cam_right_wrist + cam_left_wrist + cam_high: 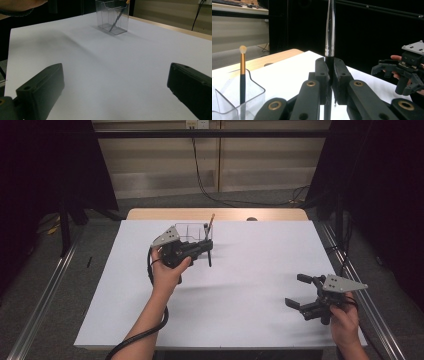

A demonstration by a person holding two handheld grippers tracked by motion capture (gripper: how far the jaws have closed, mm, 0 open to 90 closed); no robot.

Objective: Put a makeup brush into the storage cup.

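A slim makeup brush (330, 30) is clenched upright between the jaws of the left tool (207, 251), gripped low on its dark handle with the silver ferrule rising above the pads, just to the right of the clear plastic holder (192, 231) that stands at the far middle of the white desk (240, 295). The step in hand is judged to be the placing of this brush into the holder. It would be done well if the brush were kept vertical, lifted until its lower end clears the rim, carried over an open compartment and lowered straight before the jaws are released. One brush with a gold ferrule (242, 72) is already held in the holder, leaning toward its right corner, and should not be knocked. The right tool (311, 296) rests released, jaws wide apart, at the near right of the desk.
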